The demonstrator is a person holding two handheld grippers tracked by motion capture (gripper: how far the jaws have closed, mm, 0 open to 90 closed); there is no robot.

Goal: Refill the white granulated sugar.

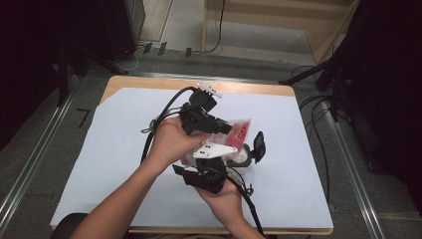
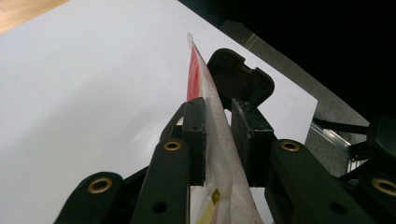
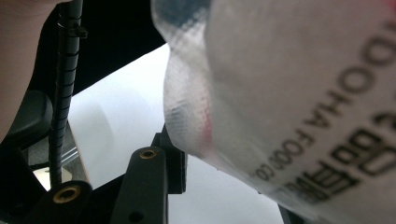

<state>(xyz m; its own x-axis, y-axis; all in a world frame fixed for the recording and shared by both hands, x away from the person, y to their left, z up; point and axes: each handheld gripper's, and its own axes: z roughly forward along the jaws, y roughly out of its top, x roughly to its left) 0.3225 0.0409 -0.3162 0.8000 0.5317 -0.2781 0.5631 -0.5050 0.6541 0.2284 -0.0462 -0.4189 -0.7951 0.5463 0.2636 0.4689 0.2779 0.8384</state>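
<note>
- White sheet point(image 1: 124, 149) covers the wooden tabletop point(image 1: 149, 82), dark floor w/ cables around it; both my grippers meet near centre, just toward 5 o'clock.
- Left gripper point(image 2: 218, 135): jaws closed down narrow, pads pinching the snack pouch point(image 2: 205, 112) by its thin edge. In the left gripper view the film runs straight up between the pads, so I judge that's a firm seam grip.
- Right gripper point(image 1: 234, 157): jaws partly closed; in the right gripper view the pouch point(image 3: 299, 93) billows across the lens, one jaw shows below it, other hidden – can't tell if it's really clamped.
- Why held so: pouch is lifted off the sheet btwn the two tools, left one pinning one end, right one coming at the other from 6 o'clock. Looks to me like a setup for pulling/tearing it open, each end braced.
- Pouch point(image 1: 238, 130) in the high view: clear-and-red, printed label up, sits at the table's centre-right.
- Long axis runs roughly 9 to 3 o'clock, slightly tilted; free end points toward 3, where a black piece point(image 1: 259, 145) stands just beside it.
</note>
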